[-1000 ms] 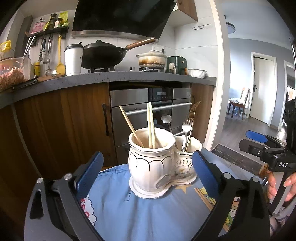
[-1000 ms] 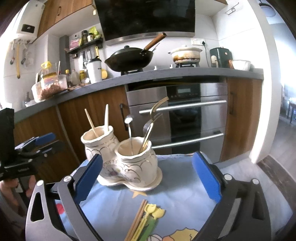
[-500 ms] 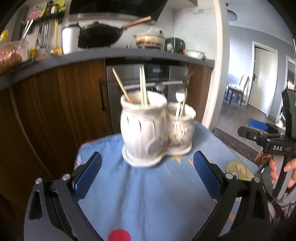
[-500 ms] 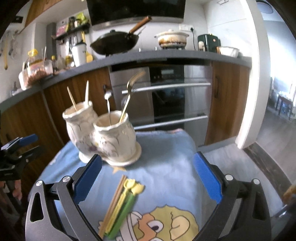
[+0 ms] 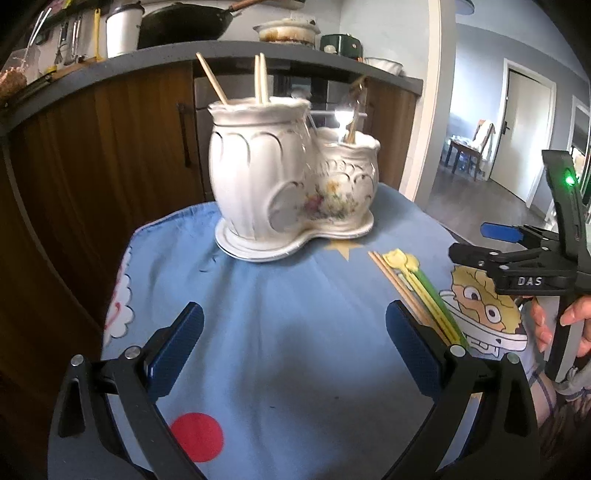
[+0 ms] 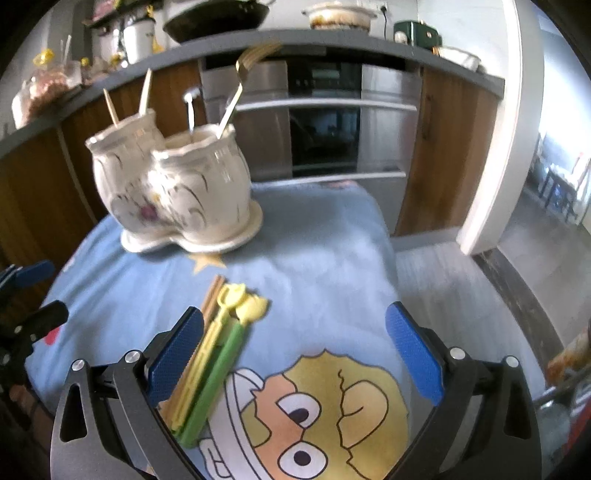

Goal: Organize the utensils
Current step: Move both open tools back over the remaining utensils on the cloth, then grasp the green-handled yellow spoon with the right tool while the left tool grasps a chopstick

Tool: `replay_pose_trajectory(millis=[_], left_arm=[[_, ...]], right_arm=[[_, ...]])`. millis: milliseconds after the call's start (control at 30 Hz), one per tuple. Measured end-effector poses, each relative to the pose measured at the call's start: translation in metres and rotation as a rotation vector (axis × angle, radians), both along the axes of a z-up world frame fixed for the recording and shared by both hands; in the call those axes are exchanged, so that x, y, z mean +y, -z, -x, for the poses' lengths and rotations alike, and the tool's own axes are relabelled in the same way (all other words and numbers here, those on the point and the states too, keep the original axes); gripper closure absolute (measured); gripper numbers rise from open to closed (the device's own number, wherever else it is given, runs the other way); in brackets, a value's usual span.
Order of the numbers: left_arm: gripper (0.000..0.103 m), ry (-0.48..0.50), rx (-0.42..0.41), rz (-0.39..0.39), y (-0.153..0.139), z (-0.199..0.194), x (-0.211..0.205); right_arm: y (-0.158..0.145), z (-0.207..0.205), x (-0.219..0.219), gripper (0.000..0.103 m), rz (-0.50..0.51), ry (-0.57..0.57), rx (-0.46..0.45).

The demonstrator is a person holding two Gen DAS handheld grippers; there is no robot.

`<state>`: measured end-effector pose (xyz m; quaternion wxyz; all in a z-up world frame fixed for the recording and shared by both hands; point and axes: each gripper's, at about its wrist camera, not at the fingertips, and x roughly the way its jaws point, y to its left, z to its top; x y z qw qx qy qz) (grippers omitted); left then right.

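Observation:
A white ceramic double-pot utensil holder (image 5: 291, 188) (image 6: 173, 192) stands at the far side of the blue cloth. Its taller pot holds chopsticks (image 5: 260, 77); its shorter pot holds a gold fork (image 6: 240, 85) and a spoon (image 6: 190, 107). Wooden chopsticks (image 5: 400, 290) (image 6: 212, 297) and yellow-green children's chopsticks (image 5: 424, 295) (image 6: 214, 354) lie flat on the cloth. My left gripper (image 5: 293, 343) is open above bare cloth, well short of the holder. My right gripper (image 6: 293, 347) is open, its left pad (image 6: 175, 354) just beside the green chopsticks.
The table carries a blue cartoon-print cloth (image 5: 280, 321) (image 6: 325, 258). Behind it run wooden kitchen cabinets (image 5: 110, 147), an oven (image 6: 325, 122) and a counter with a wok (image 5: 184, 22) and a pot (image 6: 338, 14). A hand (image 5: 554, 325) holds the right gripper.
Both grippers have pulled back from the holder and tilted down toward the cloth. The loose chopsticks are now close to the right gripper's left pad. Both stay open.

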<state>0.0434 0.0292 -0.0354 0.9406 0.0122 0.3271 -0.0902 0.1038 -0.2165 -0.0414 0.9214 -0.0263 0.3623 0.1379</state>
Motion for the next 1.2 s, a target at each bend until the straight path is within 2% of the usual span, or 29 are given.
replay_pose_trajectory(millis=[167, 367, 433, 600, 733, 900, 1033, 1100, 1200], left_arm=[[0.006, 0.012, 0.011, -0.004, 0.006, -0.002, -0.005], [0.006, 0.019, 0.018, 0.001, 0.007, -0.002, -0.007], [0.006, 0.02, 0.019, 0.002, 0.008, -0.001, -0.008], [0.006, 0.023, 0.02, 0.007, 0.008, 0.0, -0.008], [0.006, 0.026, 0.019, 0.007, 0.007, 0.001, -0.009], [0.006, 0.032, 0.019, 0.012, 0.006, 0.002, -0.011], [0.006, 0.043, 0.026, 0.01, 0.006, 0.0, -0.017], [0.006, 0.051, 0.032, 0.01, 0.005, -0.001, -0.021], [0.006, 0.069, 0.046, 0.005, 0.005, -0.005, -0.033]], right_arm=[[0.008, -0.002, 0.007, 0.005, 0.005, -0.003, 0.034], [0.016, -0.004, 0.015, 0.011, 0.02, -0.017, 0.069], [0.018, -0.005, 0.017, 0.026, 0.018, -0.021, 0.089], [0.025, -0.008, 0.024, 0.051, 0.011, -0.038, 0.136], [0.027, -0.01, 0.033, 0.064, 0.012, -0.061, 0.156], [0.03, -0.011, 0.044, 0.073, 0.053, -0.077, 0.162], [0.03, -0.014, 0.042, 0.089, 0.04, -0.092, 0.169], [0.03, -0.015, 0.037, 0.092, 0.023, -0.096, 0.172], [0.029, -0.016, 0.03, 0.093, 0.01, -0.091, 0.164]])
